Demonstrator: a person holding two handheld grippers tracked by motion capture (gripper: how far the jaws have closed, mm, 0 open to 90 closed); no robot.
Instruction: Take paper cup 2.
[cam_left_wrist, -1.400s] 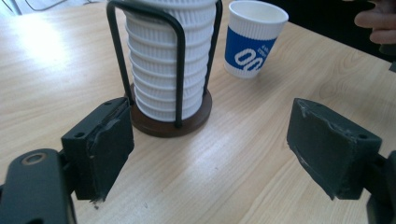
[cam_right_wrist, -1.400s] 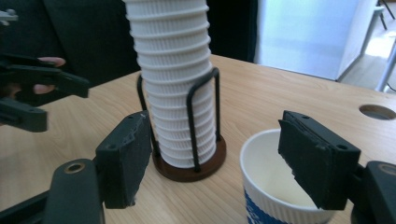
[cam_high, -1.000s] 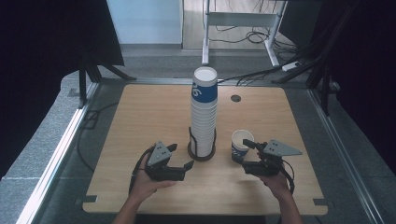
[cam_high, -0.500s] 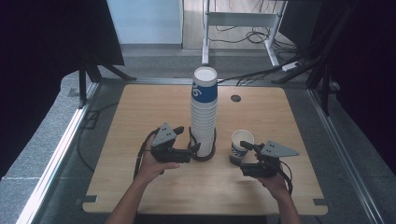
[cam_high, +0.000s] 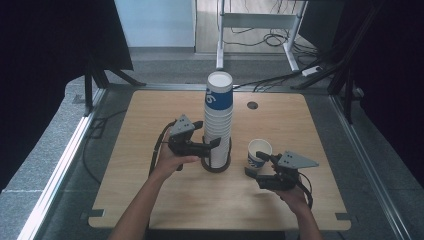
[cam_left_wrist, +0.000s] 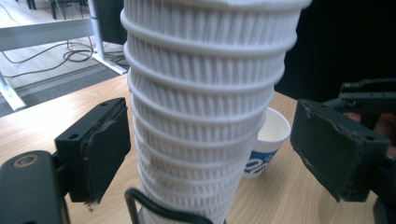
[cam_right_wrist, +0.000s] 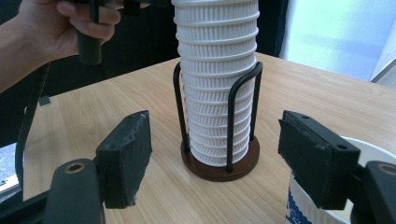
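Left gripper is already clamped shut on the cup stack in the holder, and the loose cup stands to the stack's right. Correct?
Not quite. The left gripper is open: in the left gripper view its jaws stand either side of the cup stack with gaps. The rest holds: the loose cup stands to the right.

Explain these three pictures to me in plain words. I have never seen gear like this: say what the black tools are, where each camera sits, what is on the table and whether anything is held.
A person stands at a wooden table with a hand-held two-jaw gripper in each hand. The high view looks down from above; the other two come from cameras riding on the grippers, looking along their black jaws. On the table is a tall stack of white ribbed paper cups in a dark wire holder, and beside it a single cup with blue print. The left gripper has its jaws open on either side of the stack, not clamped. The right gripper is open beside the single cup. Nothing is held.
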